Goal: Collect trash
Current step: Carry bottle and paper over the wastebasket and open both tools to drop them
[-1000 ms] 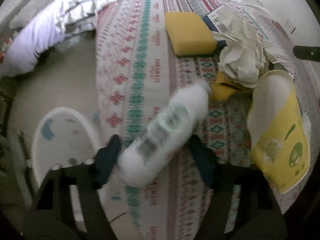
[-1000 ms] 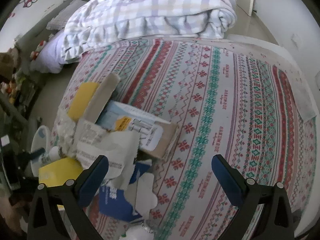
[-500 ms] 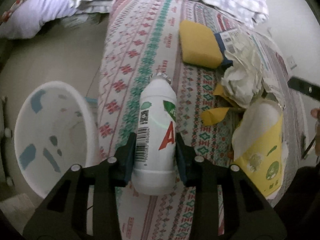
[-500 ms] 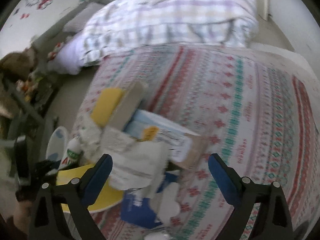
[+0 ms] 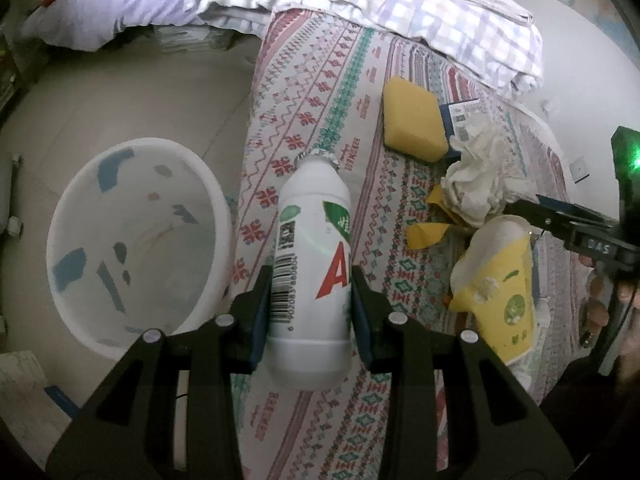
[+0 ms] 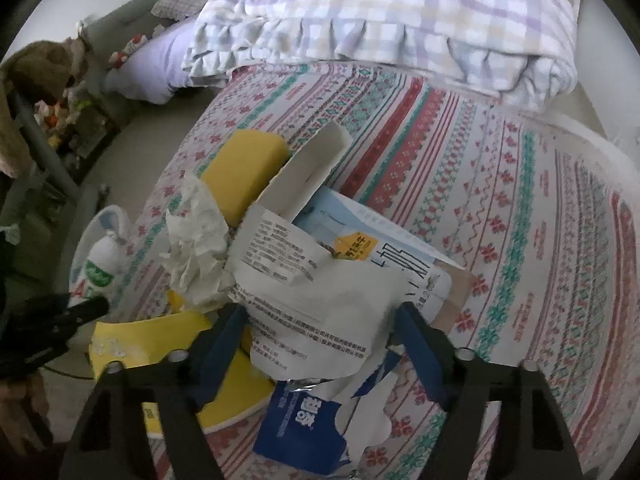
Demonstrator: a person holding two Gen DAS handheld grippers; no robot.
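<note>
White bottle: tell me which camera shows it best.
The left wrist view. There the white bottle fills the centre, label and barcode readable, clamped between the left gripper jaws beside the white bin. The right wrist view shows it only small at the left edge, partly hidden.

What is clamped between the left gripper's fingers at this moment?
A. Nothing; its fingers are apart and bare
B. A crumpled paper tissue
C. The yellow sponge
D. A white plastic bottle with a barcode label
D. In the left wrist view the left gripper has both pads pressed against the sides of the white plastic bottle, held beside the white bin; the yellow sponge and crumpled tissue lie on the bed.
</note>
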